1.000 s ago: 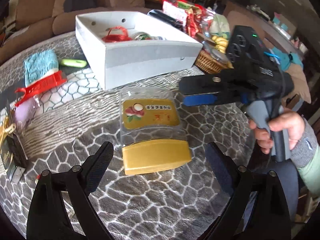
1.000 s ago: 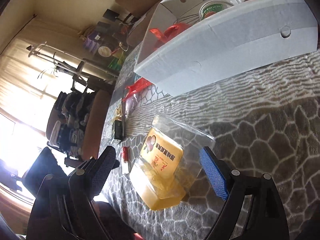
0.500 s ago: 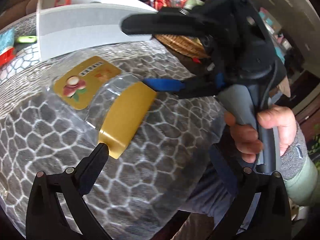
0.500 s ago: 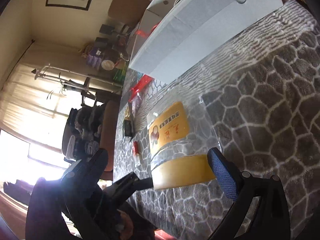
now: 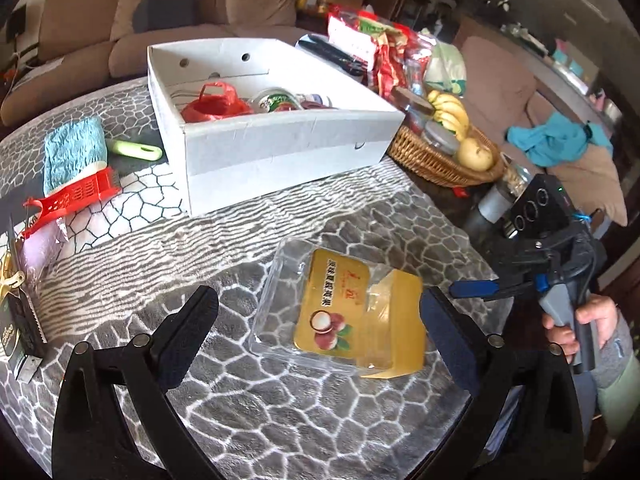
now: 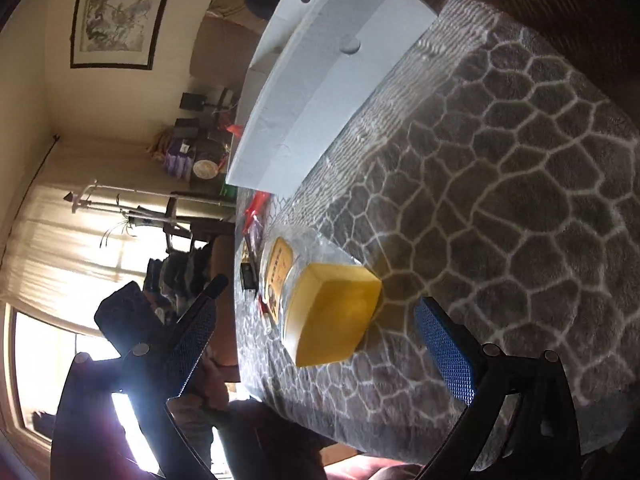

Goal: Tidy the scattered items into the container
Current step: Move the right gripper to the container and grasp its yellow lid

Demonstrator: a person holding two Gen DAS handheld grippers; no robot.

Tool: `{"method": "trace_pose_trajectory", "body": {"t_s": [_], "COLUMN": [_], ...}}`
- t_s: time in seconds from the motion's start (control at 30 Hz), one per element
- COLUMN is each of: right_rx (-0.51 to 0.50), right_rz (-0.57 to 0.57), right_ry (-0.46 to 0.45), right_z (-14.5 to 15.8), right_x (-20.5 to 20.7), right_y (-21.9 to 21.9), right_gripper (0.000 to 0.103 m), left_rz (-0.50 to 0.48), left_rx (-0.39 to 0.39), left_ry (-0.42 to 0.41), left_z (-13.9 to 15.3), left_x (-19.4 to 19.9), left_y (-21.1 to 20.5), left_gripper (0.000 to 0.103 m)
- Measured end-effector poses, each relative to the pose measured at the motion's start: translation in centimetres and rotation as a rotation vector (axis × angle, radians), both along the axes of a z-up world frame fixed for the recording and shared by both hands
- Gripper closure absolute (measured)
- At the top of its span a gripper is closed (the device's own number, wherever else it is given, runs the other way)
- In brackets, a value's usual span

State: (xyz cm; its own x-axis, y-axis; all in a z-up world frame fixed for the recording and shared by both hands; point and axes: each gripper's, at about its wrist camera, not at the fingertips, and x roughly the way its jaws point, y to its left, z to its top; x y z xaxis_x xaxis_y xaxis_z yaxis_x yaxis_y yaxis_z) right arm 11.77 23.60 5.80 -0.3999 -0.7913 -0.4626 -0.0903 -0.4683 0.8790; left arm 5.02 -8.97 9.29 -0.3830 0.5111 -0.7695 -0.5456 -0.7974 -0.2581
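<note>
Jar [image 5: 352, 312], clear with gold lid: lying on its side on your grey patterned cloth [image 5: 280, 420], near of white box [image 5: 280, 148] | your left gripper [image 5: 320, 320]: spread wide, straddling jar, holding nothing | your right gripper [image 6: 320, 332]: spread wide at jar's lid end, holding nothing | box: red bag [image 5: 214, 104] inside.
</note>
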Motion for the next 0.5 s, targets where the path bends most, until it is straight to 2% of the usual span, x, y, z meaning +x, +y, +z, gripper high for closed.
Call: {"method": "trace_pose_trajectory", "body": {"t_s": [0.07,0.13,0.3,0.4,0.5], "right_rx": [-0.005,0.015,-0.037,0.048,0.003], "right_rz": [0.06,0.104,0.132,0.092,0.05], "right_ry": [-0.02,-0.024,-0.038,-0.003,0.029], "right_z": [-0.2,-0.4,-1.0,-0.1,0.2], "right_x": [-0.4,-0.8,-2.1,-3.0,-3.7], "right_y": [-1.6,-2.9,-4.4,-4.5,-3.8], "right_gripper": [0.001,0.001,0.0,0.0,0.0], "left_rz": [-0.012,-0.038,-0.052,-0.046,-0.075], "left_rx": [-0.065,-0.088,-0.075,-0.043,-0.003], "left_ry": [-0.022,-0.052,-0.068,-0.089,-0.109], "left_z": [-1.8,-3.6,-4.3,-3.8,-3.7], "left_x": [0.0,0.8,3.8,5.3,6.7], "left_y": [1.0,2.0,3.3,3.2,2.7], "left_gripper": [0.002,0.002,0.001,0.001,0.001]}}
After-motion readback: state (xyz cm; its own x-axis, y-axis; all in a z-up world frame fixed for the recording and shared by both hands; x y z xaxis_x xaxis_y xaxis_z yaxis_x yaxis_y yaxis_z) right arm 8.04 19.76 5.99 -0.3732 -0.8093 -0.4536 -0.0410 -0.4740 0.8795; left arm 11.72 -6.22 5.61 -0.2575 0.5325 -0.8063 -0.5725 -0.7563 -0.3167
